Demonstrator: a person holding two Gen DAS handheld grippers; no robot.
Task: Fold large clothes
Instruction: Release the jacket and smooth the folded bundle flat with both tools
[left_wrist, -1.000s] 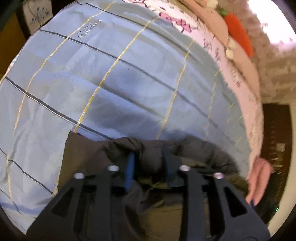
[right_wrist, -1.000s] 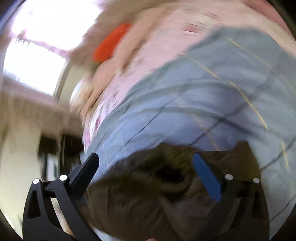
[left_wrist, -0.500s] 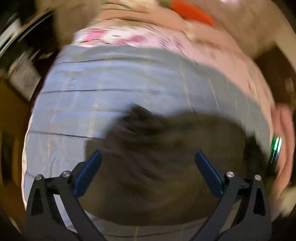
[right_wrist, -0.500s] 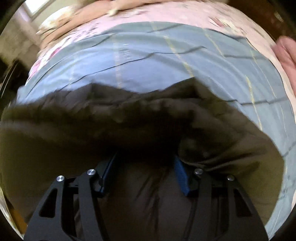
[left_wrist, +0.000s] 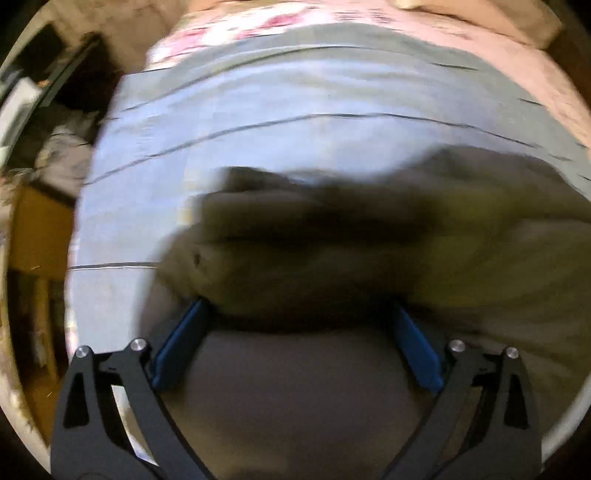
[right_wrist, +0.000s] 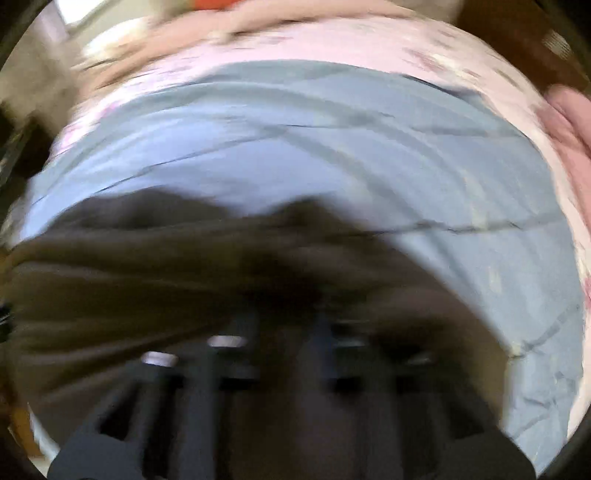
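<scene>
A dark olive garment (left_wrist: 332, 240) lies bunched on a blue-grey checked sheet (left_wrist: 258, 147). In the left wrist view my left gripper (left_wrist: 299, 306) points steeply down over the garment's near part. Its blue pads (left_wrist: 184, 339) are spread wide, and cloth lies below them but is not pinched. In the blurred right wrist view my right gripper (right_wrist: 286, 317) has its fingers drawn close together in a dark fold of the garment (right_wrist: 147, 266). The fingertips are buried in the cloth.
The sheet (right_wrist: 332, 147) lies over pink floral bedding (right_wrist: 332, 40) that runs along the far side. A pink cloth (right_wrist: 569, 122) lies at the right edge. Left of the bed are brown furniture (left_wrist: 37, 240) and clutter.
The left gripper let go of the garment's edge, spread wide and swung across it. The right gripper dropped from open above the garment and closed into a fold of it.
</scene>
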